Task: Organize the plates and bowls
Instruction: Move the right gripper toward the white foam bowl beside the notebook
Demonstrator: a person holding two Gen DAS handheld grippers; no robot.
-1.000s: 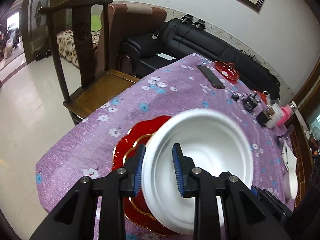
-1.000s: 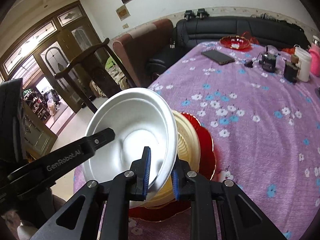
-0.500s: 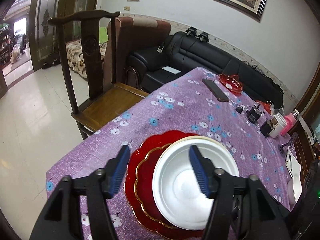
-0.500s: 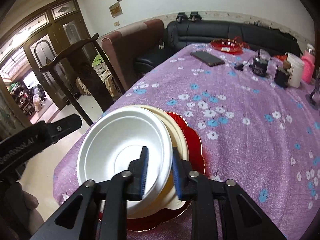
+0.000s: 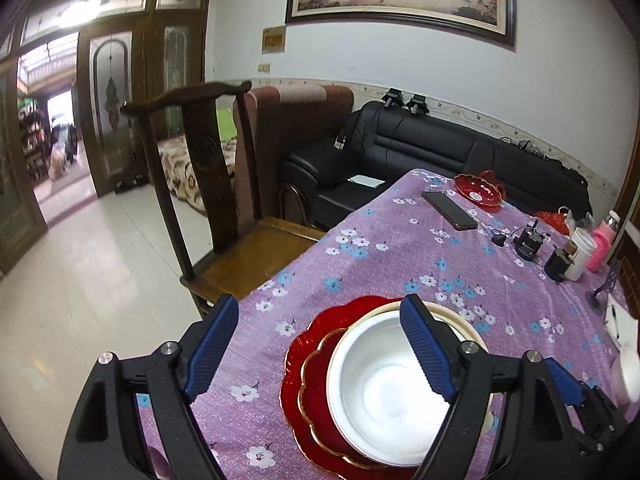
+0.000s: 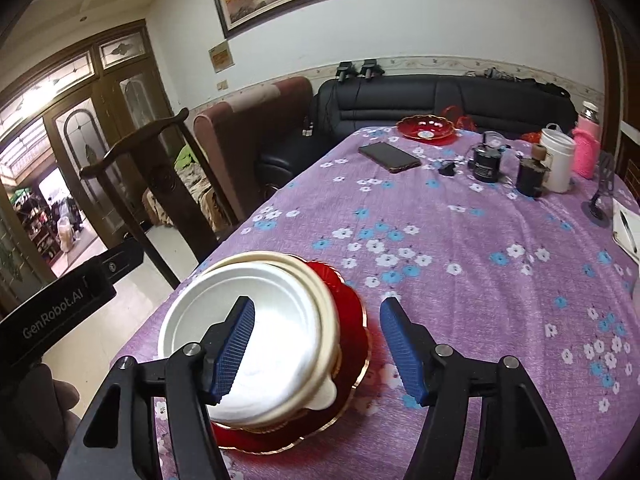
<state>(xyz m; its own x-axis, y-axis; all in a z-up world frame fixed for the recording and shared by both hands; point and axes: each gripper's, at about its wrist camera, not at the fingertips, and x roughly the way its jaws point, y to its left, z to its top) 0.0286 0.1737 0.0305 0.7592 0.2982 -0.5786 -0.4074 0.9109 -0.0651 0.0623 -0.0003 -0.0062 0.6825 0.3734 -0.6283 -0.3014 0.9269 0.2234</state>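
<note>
A white bowl [image 5: 384,392] rests inside a cream bowl [image 5: 466,326], stacked on red scalloped plates [image 5: 308,376] with gold rims, near the table's front corner. The stack also shows in the right wrist view: white bowl [image 6: 276,320], cream bowl [image 6: 320,376], red plate [image 6: 352,344]. My left gripper [image 5: 316,350] is open and empty, above and behind the stack. My right gripper [image 6: 316,346] is open and empty, its fingers straddling the bowls' right rim from above. Another red dish [image 6: 426,126] sits at the table's far end.
Purple floral tablecloth [image 6: 460,240]. A phone [image 6: 390,156], dark jars [image 6: 488,162], a white cup [image 6: 558,160] and a pink bottle [image 6: 586,148] stand at the far side. A notepad [image 6: 628,228] lies right. A wooden chair [image 5: 208,200] stands left of the table.
Both grippers let go of the white bowl, which now sits in the cream bowl. Both opened and drew back and up from the stack.
</note>
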